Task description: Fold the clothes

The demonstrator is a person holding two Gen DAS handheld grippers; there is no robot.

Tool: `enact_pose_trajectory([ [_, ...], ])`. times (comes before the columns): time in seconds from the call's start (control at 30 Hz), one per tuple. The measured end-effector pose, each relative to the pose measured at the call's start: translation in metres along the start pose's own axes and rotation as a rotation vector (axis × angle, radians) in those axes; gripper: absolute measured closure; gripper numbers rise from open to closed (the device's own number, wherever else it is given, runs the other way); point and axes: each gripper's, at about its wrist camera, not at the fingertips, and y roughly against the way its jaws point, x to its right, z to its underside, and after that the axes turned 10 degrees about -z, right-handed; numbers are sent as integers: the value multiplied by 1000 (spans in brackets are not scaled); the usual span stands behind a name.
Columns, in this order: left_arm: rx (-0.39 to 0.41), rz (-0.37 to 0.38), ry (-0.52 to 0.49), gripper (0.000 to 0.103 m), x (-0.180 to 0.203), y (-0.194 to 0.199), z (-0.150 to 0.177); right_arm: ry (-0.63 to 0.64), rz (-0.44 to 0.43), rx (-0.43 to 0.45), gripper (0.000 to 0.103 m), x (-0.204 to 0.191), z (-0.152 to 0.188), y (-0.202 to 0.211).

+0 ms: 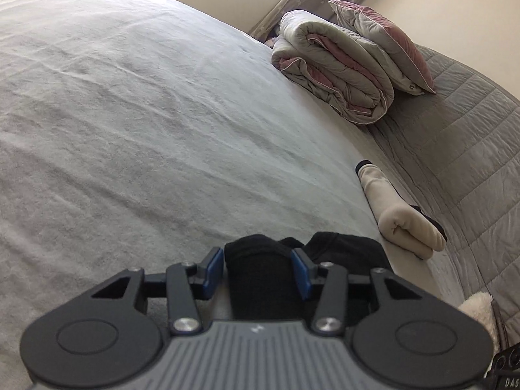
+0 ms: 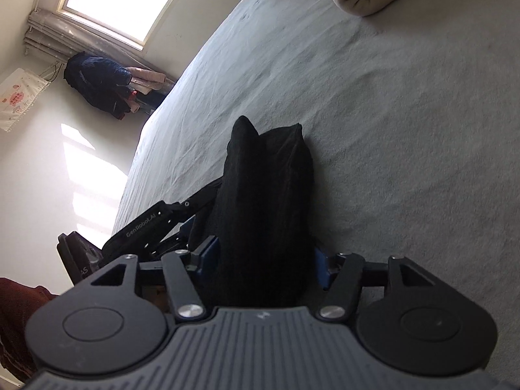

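Left claw [image 1: 256, 271] clamps the black garment [image 1: 256, 279] low centre; right claw [image 2: 263, 260] grips the same bundle [image 2: 266, 201], which rises bunched over the bed [image 2: 406, 130]. Both hold it, seemingly mid-fold or carrying. Next it needs a flat landing. Cream roll [image 1: 403, 217] sits right; quilt [image 1: 334, 68] upper right, well apart.
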Motion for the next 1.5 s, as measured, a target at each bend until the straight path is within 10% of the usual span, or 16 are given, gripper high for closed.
enact_pose_trajectory([
  [0.07,-25,2,46,93,-1,-5,1,-30,-24,-19,72,5,0,-7],
  [0.17,14,-50,89,95,2,7,7,-86,-71,-47,82,13,-5,-14],
  [0.63,183,-200,120,95,22,148,48,-160,-279,-275,83,-7,-30,14],
  [0.97,142,-272,211,95,-4,190,129,-25,-217,-474,81,-19,-5,15],
  [1.23,171,-316,57,65,-25,190,142,46,-48,-366,55,-11,12,27],
  [1.33,140,-242,-54,43,-20,187,116,70,-13,-244,45,-12,5,56],
  [1.5,76,-73,-239,39,-8,156,79,56,5,-128,45,-14,18,77],
])
